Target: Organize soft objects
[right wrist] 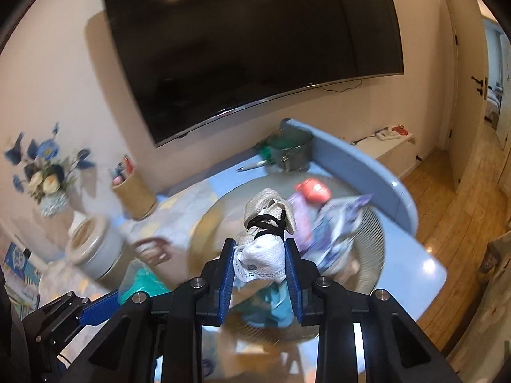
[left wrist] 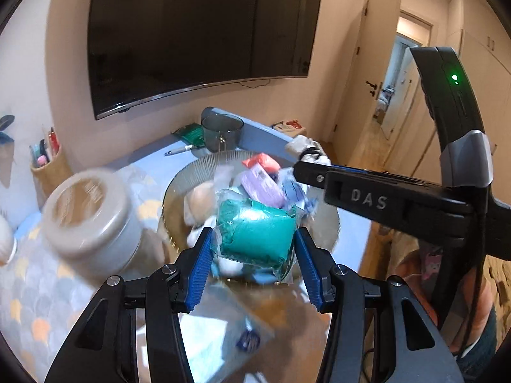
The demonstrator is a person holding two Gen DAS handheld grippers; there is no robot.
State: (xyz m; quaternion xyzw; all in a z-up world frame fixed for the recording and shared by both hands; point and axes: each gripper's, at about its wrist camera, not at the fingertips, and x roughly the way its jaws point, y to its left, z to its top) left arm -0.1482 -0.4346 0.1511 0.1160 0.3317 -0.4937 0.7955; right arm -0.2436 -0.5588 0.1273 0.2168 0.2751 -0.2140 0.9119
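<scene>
Motion blur smeared much of both views, and the items low in the glass bowl (left wrist: 204, 162) could not be told apart. A purple packet (left wrist: 262, 185) and an orange-red packet (left wrist: 261, 161) lay in it. The left gripper (left wrist: 254, 249) was clamped on a teal packet in clear wrap (left wrist: 255, 231) above the bowl. The right gripper (right wrist: 259, 263) pinched a white mesh bundle tied with black cord (right wrist: 265, 239) over the bowl. A lidded jar (left wrist: 86, 217) stood beside it.

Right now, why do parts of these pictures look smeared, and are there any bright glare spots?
Left wrist view: jar smeared by motion, glare on the teal packet. Right wrist view: tray streaked, ceiling lamps mirrored in the television.
</scene>
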